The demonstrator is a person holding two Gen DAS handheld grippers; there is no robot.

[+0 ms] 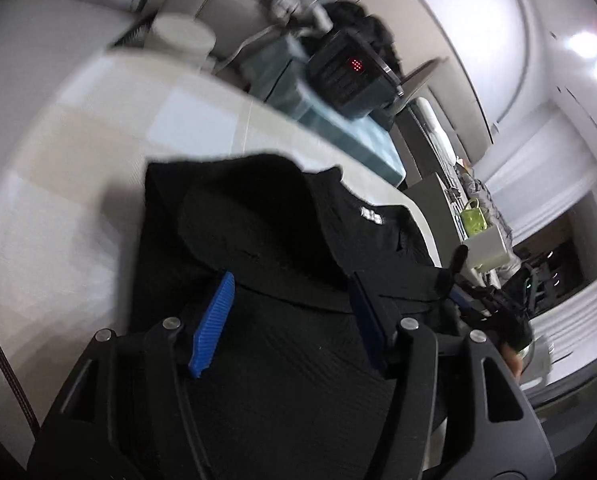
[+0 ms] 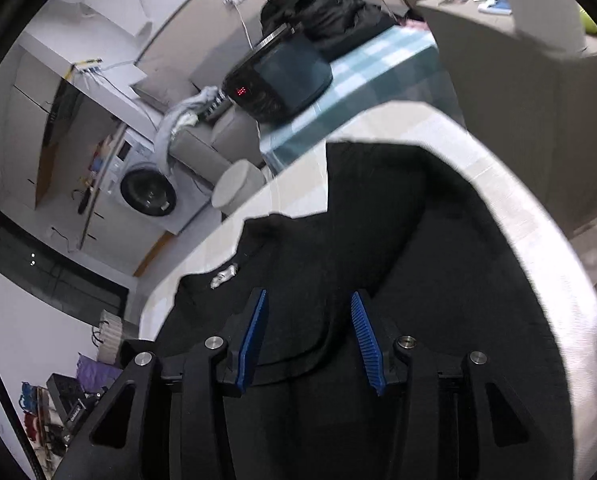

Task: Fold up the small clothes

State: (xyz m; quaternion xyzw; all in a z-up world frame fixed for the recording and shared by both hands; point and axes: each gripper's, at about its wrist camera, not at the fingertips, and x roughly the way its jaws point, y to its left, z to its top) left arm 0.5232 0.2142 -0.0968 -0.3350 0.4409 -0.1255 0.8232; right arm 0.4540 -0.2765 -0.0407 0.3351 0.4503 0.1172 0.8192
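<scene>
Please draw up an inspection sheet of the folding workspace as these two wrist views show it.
Surface: pale table, mostly bare round the cloth.
Job's things: black garment lying on the table, partly folded, with a small white label.
Clutter: black appliance with red display and a heap of black clothes on a teal checked cloth beyond the table.
Grippers: left gripper open over the garment; right gripper open over the garment; blue pads grip nothing.
Cables: white lead on the wall; none on the table.
Surroundings: washing machine, grey sofa, white stool.
</scene>
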